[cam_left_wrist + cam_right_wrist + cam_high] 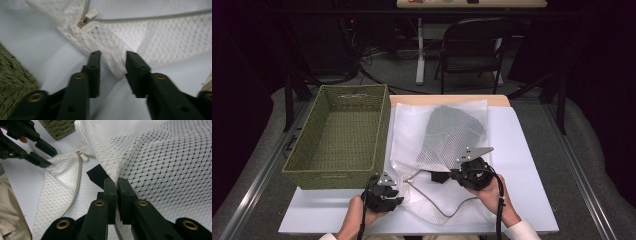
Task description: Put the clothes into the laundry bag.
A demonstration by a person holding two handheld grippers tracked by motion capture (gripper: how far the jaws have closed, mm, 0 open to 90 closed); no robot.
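Mesh bag [439,135] — white netting with a zipper, lying on the white table [522,165] to the right of the basket [339,135]. A dark garment [452,127] shows through the netting in the bag's far half. The near half lies flat and slack, the open zipper track curving across it.

Left gripper [388,192] — held at the bag's near left corner. In the left gripper view its jaws stand parted, with a bunched fold of netting [113,62] lying in the gap between them; the pads [136,67] do not press on it — released. The zipper pull [88,18] lies just beyond the jaw tips, slightly to their left, on the fold. The basket's woven wall [13,80] sits at the far left of the jaws.

Right gripper [447,176] — held at the bag's near edge, below the garment. In the right gripper view its jaws are clenched on a pinch of netting [116,178], the fabric rising out of the tips in a taut ridge. The raised panel spreads up and to the right of the jaws. A dark scrap [96,176] sits just left of the tips, under the mesh. The zipper pull [82,157] lies further off to the upper left, with the left gripper's [41,153] open jaws beyond it.
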